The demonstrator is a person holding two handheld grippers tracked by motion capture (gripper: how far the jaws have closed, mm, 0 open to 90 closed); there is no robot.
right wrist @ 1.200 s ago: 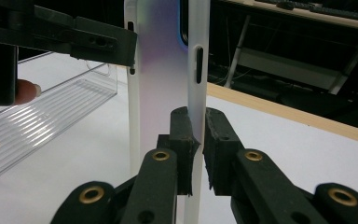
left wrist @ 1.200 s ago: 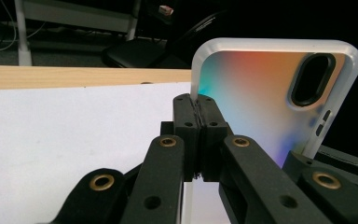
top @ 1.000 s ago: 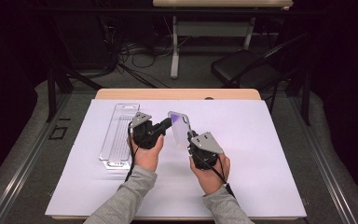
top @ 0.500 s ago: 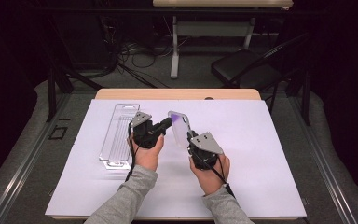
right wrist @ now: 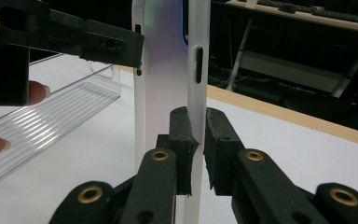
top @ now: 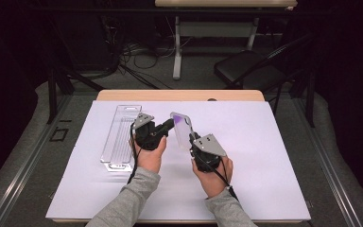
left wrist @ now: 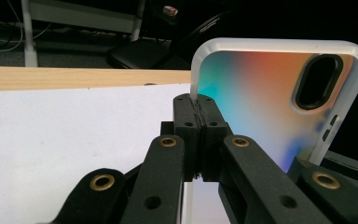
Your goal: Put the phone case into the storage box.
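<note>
A translucent phone case (top: 182, 127) with an iridescent back is held upright above the white mat, between both grippers. My left gripper (top: 171, 125) is shut on its left edge; in the left gripper view the jaws (left wrist: 199, 113) pinch the case (left wrist: 261, 93) below its camera cutout. My right gripper (top: 192, 142) is shut on the case's near side wall. In the right gripper view the jaws (right wrist: 196, 128) clamp the white rim of the case (right wrist: 165, 65), and the left gripper (right wrist: 135, 49) grips the opposite edge.
A long clear plastic tray (top: 119, 137) lies on the white mat (top: 274, 161) left of the hands, also seen ribbed at left as the tray (right wrist: 51, 123). The wooden table edge (top: 179, 95) runs behind. A chair and cables sit beyond the table.
</note>
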